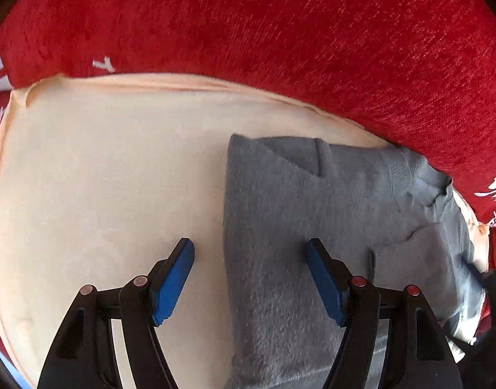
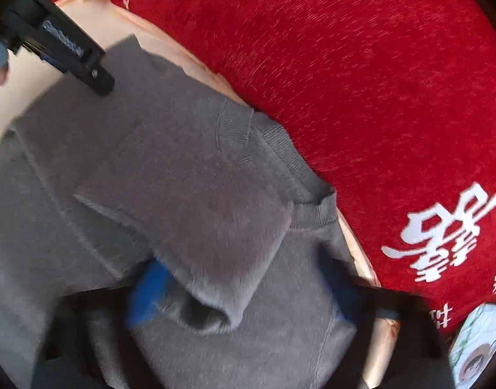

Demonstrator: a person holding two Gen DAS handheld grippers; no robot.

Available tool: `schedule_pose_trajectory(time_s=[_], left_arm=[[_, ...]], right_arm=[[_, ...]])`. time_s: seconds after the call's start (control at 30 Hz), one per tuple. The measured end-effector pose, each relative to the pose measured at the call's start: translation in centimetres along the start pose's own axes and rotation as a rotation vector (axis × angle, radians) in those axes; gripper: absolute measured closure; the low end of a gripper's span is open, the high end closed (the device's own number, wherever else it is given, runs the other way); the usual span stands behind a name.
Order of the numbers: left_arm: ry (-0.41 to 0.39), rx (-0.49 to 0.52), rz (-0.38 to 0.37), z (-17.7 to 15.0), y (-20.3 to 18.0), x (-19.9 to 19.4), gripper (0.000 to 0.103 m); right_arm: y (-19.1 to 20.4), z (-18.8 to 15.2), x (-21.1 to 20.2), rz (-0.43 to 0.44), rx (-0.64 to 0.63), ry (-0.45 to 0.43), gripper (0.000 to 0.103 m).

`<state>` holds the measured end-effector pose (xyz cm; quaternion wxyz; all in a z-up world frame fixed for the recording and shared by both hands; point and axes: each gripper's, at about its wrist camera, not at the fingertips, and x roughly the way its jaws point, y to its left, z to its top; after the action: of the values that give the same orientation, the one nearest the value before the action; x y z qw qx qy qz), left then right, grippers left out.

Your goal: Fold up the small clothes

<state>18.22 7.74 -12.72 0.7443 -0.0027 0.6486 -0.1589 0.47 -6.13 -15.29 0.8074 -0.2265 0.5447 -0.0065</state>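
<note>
A small grey sweater [image 1: 299,214] lies partly folded on a cream cushion [image 1: 111,168]. My left gripper [image 1: 250,256] is open and empty, hovering over the sweater's left edge, one blue pad [image 1: 175,287] over the cushion, the other over the knit. In the right wrist view the sweater [image 2: 189,175] fills the frame, with a sleeve folded across its body. My right gripper [image 2: 238,288] is blurred and mostly covered by the sleeve end; its blue pads [image 2: 147,295] stand on either side of the cloth. Whether they pinch it is unclear. The left gripper's body [image 2: 60,48] shows at top left.
A red cushion with white lettering [image 1: 280,32] runs along the back and right [image 2: 393,97]. A patterned white object [image 2: 478,343] sits at the lower right corner. The cream cushion's seam edge [image 1: 183,81] meets the red one.
</note>
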Motion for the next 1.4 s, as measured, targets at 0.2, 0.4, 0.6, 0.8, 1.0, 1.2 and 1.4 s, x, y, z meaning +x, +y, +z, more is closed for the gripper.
schedule_pose_trajectory(time_s=[0.2,0.4,0.6,0.8,1.0,1.2,1.4], left_arm=[[-0.002,0.038,0.008,0.0,-0.4,-0.2,0.039],[-0.007,0.057,0.03,0.1,-1.7,0.0,0.039],[-0.004,0.052,0.03,1.8,-2.3,0.2,0.039],[0.027,0.125,-0.015,3.5,-2.5,0.0,0.064],[0.048,0.121,-0.082,4.2,-1.0,0.1,0.082],[0.032,0.149,-0.149,4.7,1.5,-0.9,0.09],[0.008,0.166,-0.149,4.8,4.0,-1.6,0.092]], right_arm=[[-12.5,-7.8,-0.4,0.324,0.823,-0.041,0.092],[-16.7,-20.0,4.3,0.59,1.465,0.029,0.043],[-16.8,-23.1,3.6,0.675,1.62,0.023,0.045],[-7.8,-15.8,2.5,1.048,1.429,0.081,0.045],[5.0,-5.7,4.0,1.262,1.35,0.15,0.045],[6.6,-2.9,4.3,1.245,1.434,0.081,0.089],[6.8,-1.8,3.9,1.233,1.353,0.075,0.096]])
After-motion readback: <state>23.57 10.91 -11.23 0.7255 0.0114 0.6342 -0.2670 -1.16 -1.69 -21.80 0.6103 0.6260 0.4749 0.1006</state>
